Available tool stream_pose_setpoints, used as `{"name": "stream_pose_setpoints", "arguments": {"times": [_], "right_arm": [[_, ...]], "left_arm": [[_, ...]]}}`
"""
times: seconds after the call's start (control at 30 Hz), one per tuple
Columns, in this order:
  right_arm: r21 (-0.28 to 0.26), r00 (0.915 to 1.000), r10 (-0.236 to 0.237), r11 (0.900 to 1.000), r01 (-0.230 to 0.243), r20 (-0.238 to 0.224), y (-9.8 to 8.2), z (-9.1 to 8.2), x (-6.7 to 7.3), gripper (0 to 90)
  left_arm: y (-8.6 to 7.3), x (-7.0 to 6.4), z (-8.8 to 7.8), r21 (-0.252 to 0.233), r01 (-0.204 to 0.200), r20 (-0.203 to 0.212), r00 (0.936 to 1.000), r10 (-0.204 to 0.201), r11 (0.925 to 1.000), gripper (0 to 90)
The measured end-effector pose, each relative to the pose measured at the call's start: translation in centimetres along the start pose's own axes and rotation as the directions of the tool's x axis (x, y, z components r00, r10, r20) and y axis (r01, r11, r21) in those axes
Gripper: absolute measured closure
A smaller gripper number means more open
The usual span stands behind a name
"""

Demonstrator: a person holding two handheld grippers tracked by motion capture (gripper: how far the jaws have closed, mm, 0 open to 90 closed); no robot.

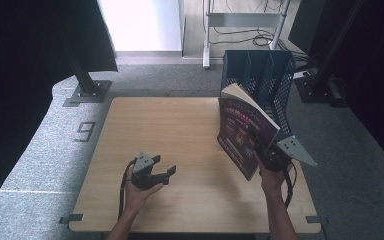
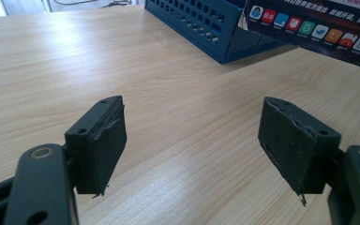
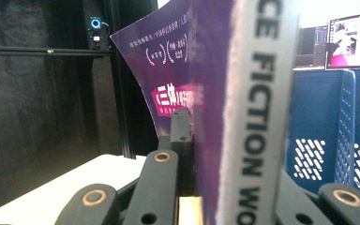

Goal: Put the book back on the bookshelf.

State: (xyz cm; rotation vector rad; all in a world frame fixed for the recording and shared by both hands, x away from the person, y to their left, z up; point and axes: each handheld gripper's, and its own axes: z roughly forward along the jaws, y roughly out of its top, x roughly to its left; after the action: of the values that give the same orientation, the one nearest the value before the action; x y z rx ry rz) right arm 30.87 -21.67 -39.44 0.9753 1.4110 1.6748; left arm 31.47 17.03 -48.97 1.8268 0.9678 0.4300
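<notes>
A purple magazine [image 1: 242, 130] is held up off the wooden table [image 1: 180, 130], tilted, in front of the blue file rack [image 1: 267, 75]. My right gripper [image 1: 261, 146] is shut on the magazine near its spine; in the right gripper view the purple cover [image 3: 178, 79] and grey spine [image 3: 262, 108] rise between the black jaws. My left gripper [image 1: 166, 171] rests low over the table at the front left, open, with nothing between its pads [image 2: 108, 140]. Its view looks across bare wood toward the rack's base [image 2: 201, 23] and the magazine's lower edge [image 2: 309, 28].
The blue file rack stands upright at the table's far right corner. Dark curtains and metal stand legs [image 1: 87, 82] flank the table on the grey carpet. A white stand [image 1: 207, 30] and cables lie beyond the far edge.
</notes>
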Motion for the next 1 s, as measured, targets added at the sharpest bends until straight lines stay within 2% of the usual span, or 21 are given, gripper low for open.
{"name": "stream_pose_setpoints", "arguments": {"times": [0.43,1.0], "right_arm": [[-0.011,0.9996,0.016,1.0,-0.015,0.022,0.6,0.6,-0.5,81.7],[-0.024,0.999,-0.013,1.0,0.014,0.043,2.0,1.4,-1.0,81.7]], "left_arm": [[0.0,0.0,0.0,-0.002,0.001,-0.001,1.0,-0.001,1.0,23.7],[-0.1,0.1,0.1,0.001,-0.003,-0.005,1.0,0.003,1.0,24.1]]}}
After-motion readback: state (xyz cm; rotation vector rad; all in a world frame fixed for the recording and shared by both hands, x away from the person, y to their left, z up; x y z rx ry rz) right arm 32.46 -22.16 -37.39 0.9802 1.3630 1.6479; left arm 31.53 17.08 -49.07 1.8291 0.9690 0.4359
